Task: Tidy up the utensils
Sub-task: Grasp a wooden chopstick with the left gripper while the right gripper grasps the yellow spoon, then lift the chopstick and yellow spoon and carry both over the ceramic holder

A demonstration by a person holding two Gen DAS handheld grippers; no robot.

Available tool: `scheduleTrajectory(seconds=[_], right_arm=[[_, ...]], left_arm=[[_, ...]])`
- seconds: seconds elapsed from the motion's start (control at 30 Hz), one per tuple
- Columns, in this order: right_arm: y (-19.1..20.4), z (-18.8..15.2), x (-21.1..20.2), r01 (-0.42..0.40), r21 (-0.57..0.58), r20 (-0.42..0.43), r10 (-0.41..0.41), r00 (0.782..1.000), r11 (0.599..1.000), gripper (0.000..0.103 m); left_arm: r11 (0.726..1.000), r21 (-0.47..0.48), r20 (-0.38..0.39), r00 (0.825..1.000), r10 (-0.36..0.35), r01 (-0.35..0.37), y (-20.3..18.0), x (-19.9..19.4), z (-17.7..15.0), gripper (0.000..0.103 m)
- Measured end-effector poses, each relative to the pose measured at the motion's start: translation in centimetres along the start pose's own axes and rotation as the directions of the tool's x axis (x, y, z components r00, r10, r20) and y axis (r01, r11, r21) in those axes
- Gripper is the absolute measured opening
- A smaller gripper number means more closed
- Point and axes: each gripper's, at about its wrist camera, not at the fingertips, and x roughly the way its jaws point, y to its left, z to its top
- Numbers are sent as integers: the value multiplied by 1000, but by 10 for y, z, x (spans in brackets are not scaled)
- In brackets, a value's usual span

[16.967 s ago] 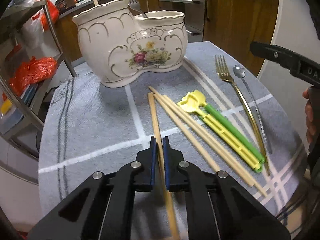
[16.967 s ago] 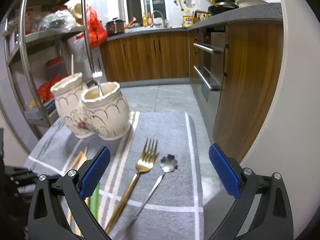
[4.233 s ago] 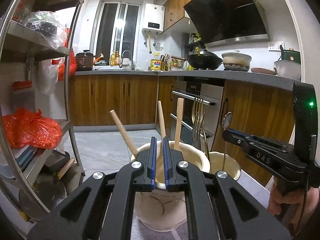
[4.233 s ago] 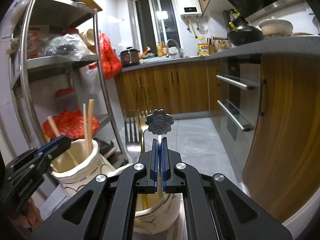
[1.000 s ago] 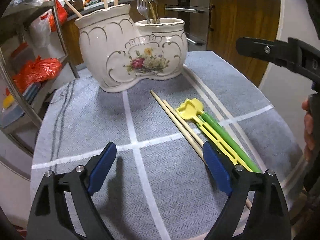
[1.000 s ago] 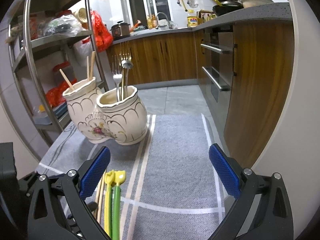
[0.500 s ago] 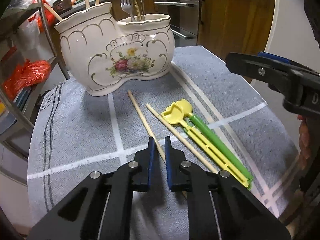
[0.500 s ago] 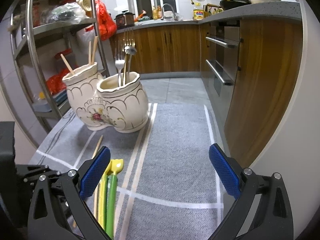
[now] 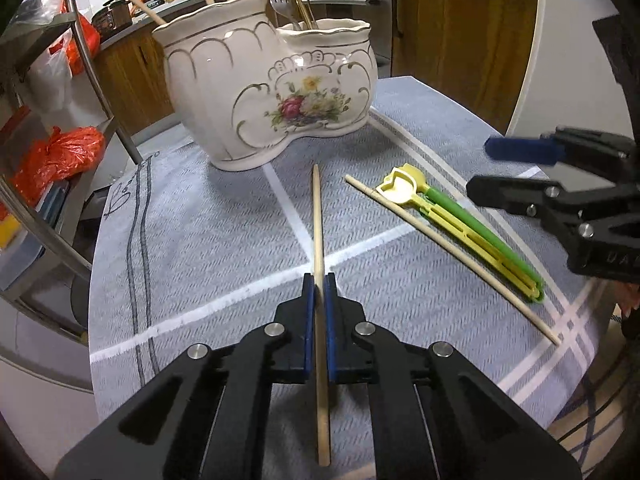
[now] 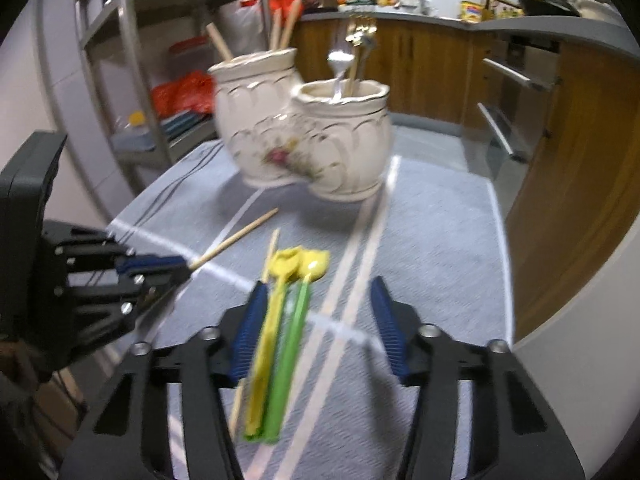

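Observation:
My left gripper [image 9: 319, 292] is shut on a wooden chopstick [image 9: 317, 216] whose far end points at the white floral holder [image 9: 272, 92]. The holder's taller pot has wooden chopsticks in it, the lower one forks and a spoon. A second wooden chopstick [image 9: 440, 244] lies on the cloth beside a yellow and green pair of training chopsticks [image 9: 472, 232]. My right gripper [image 10: 318, 320] is low over that pair [image 10: 280, 352] with its jaws closing. The pair lies between the pads close to the left pad [image 10: 248, 332], and the right pad stands clear of it.
A grey cloth with white stripes [image 9: 200, 240] covers the round table, whose edge runs close on the right. A metal shelf rack [image 9: 92, 64] with orange bags stands to the left. Wooden cabinets and an oven [image 10: 516, 112] lie behind.
The left gripper has shut on one chopstick and swung it toward the holder. The right gripper has dropped over the yellow and green pair, its jaws narrowing.

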Motion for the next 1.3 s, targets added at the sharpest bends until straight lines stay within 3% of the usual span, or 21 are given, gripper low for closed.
scheduleTrajectory(seconds=[0.3,0.93,1.1,1.3], right_arm=[[20,-5,13,-12,-51,-48,9,999,999,16],[30,4,34,-9,-75,-84,3,996,997,11],[27,7,17,-26,-62,-19,25,1000,998,11],[22,15,-16,-67,-33,152,71,986,997,11]], left_arm=[[999,-4,23,999,-31,31,0,-9,-14,5],[998,19,37,997,-67,66,5,-6,-14,5],[997,16,89,993,-76,75,10,-17,-14,5],[996,8,217,972,-91,91,24,-43,-17,5]])
